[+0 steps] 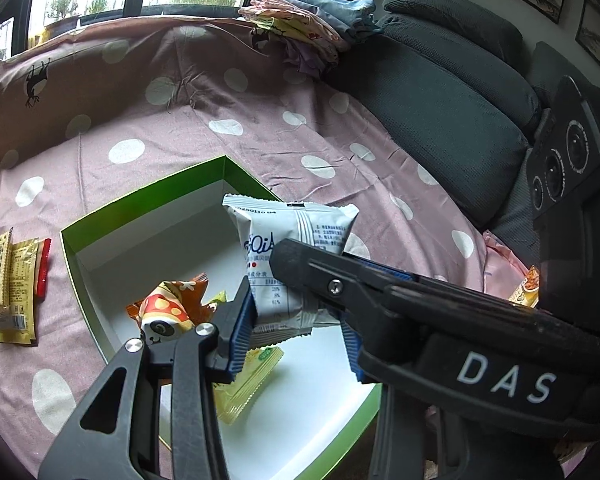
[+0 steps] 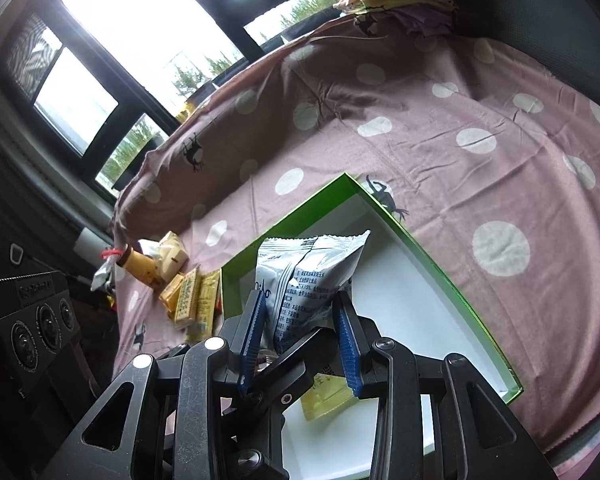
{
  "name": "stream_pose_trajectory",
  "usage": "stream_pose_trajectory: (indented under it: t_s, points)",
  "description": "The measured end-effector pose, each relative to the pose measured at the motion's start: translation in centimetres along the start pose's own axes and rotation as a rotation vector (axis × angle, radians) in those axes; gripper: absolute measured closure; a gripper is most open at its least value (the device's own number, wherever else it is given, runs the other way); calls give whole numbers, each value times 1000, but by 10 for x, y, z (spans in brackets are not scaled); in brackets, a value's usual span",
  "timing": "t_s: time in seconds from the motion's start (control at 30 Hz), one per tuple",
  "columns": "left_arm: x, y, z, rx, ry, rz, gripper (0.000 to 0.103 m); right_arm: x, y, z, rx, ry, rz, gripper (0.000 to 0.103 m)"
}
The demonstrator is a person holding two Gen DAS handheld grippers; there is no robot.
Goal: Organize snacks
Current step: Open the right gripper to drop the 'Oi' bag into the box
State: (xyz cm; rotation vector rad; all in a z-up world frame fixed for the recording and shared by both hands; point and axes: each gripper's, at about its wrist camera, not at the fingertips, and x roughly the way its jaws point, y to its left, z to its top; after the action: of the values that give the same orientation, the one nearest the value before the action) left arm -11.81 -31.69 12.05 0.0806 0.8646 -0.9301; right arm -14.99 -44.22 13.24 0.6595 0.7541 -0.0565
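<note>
A white-and-grey snack packet (image 1: 288,240) (image 2: 308,280) hangs over the green-rimmed white box (image 1: 152,184) (image 2: 440,268). My left gripper (image 1: 296,320) has its blue pads on both sides of the packet. My right gripper (image 2: 304,328) also has a pad on each side of the same packet and crosses the left wrist view as a black finger (image 1: 340,280). Both seem to hold it. In the box lie an orange mushroom-print packet (image 1: 172,304) and a yellow packet (image 1: 248,380) (image 2: 324,396).
The box sits on a pink polka-dot sheet (image 1: 260,128) over a sofa. Loose yellow snack bars (image 1: 8,284) (image 2: 192,296) lie left of the box, with a small bottle (image 2: 140,268). Folded clothes (image 1: 312,24) and dark cushions (image 1: 440,92) are behind.
</note>
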Motion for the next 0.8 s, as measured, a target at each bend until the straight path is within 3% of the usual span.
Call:
stream_pose_trajectory:
  t_s: [0.47, 0.63, 0.67, 0.73, 0.8]
  points:
    - [38, 15, -13, -111, 112, -51, 65, 32, -18, -2, 25, 111, -120, 65]
    - [35, 23, -16, -161, 136, -73, 62, 37, -18, -3, 25, 129, -144, 65]
    - [30, 24, -15, -160, 132, -76, 60, 36, -16, -3, 25, 122, -160, 65]
    - [17, 28, -15, -147, 111, -48, 46, 34, -15, -1, 31, 109, -165, 65]
    - [-3, 37, -14, -148, 76, -16, 25, 31, -13, -1, 33, 96, -152, 65]
